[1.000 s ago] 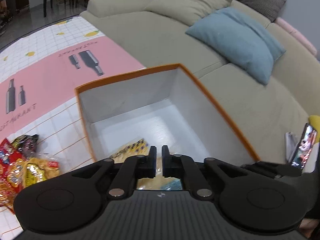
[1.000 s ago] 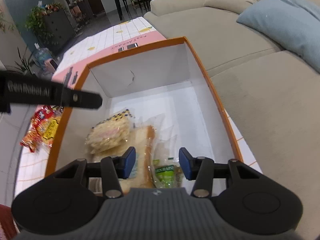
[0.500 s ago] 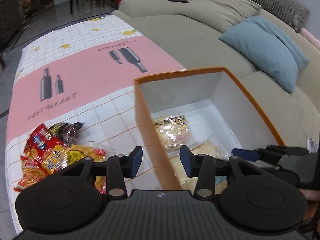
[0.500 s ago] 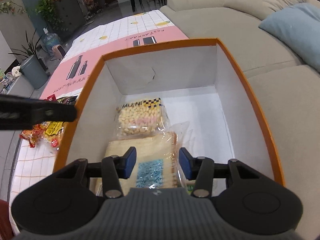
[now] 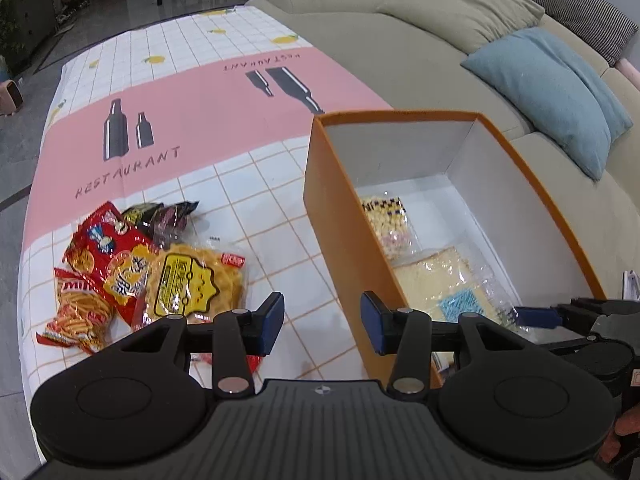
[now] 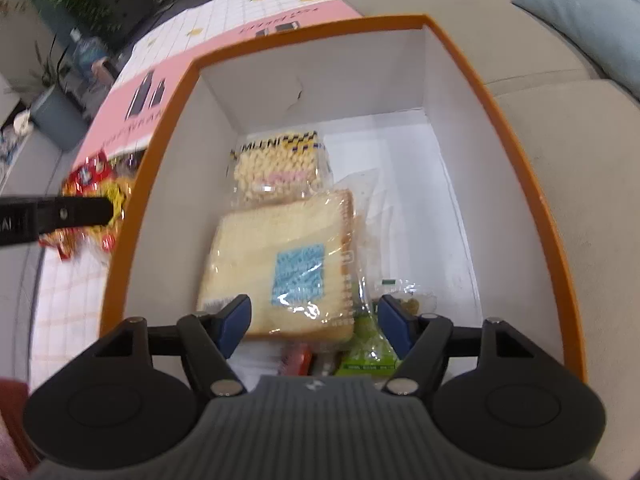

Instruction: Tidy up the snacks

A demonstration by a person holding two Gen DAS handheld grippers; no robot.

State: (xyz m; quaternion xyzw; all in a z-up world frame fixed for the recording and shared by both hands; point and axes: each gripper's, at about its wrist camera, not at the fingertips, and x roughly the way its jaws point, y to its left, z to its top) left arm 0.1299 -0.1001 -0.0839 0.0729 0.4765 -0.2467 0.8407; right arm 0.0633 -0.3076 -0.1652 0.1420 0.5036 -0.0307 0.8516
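An orange box (image 5: 320, 200) with white inner walls stands on the tablecloth beside the sofa. Inside lie a bagged bread slice with a blue label (image 6: 280, 256), a packet of pale puffs (image 6: 280, 160) and a green packet (image 6: 366, 344). My right gripper (image 6: 315, 322) hovers over the box's near end. Its jaws are opening, and the bread lies under them without being pressed. My left gripper (image 5: 322, 324) is open over the tablecloth at the box's left wall, holding nothing. Left of it sits a pile of snacks: a yellow packet (image 5: 192, 284), a red bag (image 5: 108, 248) and a black bag (image 5: 160, 216).
The pink and white tablecloth (image 5: 200, 92) stretches away behind the pile. A beige sofa (image 5: 400, 52) with a blue cushion (image 5: 552, 88) runs along the box's right side. Dark chairs and a cabinet stand far back.
My left gripper went from shut to open and swung left, from above the box to the table beside its wall. The right jaws widened, and the bread packet now lies flat in the box.
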